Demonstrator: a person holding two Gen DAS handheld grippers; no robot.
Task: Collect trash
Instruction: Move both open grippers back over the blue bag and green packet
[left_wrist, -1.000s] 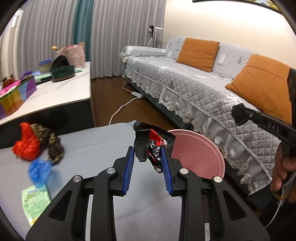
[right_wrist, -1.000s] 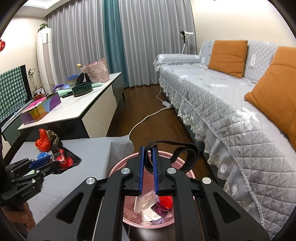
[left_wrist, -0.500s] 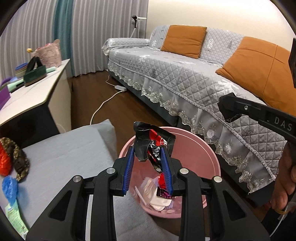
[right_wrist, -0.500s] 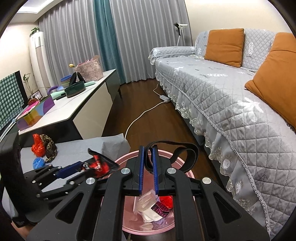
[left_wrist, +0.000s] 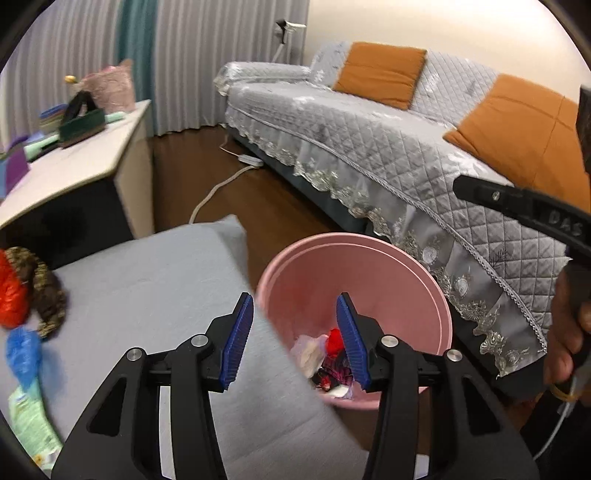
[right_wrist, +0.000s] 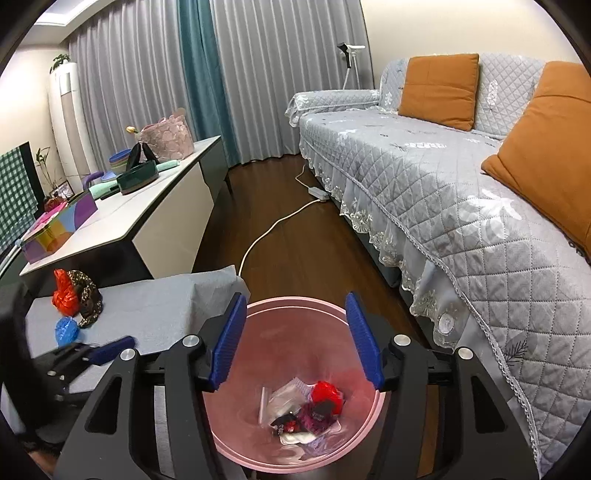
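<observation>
Both my hand-held grippers, left (left_wrist: 293, 334) and right (right_wrist: 295, 338), gape empty above the pink bin (right_wrist: 364, 424); remaining trash (right_wrist: 66, 295) waits far left on the bench (right_wrist: 147, 306).

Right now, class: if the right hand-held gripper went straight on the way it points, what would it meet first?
The right hand-held gripper, open, likely enters the pink bin and meets the trash pile; depth is uncertain.

A round pink plastic bin (right_wrist: 258, 317) stands upright on the dark wood floor beside a grey-covered counter (right_wrist: 147, 306), holding crumpled white, red and dark wrappers (right_wrist: 314, 406) at its bottom. On the counter lie a crumpled red bag (right_wrist: 63, 295), a brown patterned wrapper (right_wrist: 88, 295), a blue plastic wad (right_wrist: 66, 329) and a pale green packet (left_wrist: 31, 417).
</observation>
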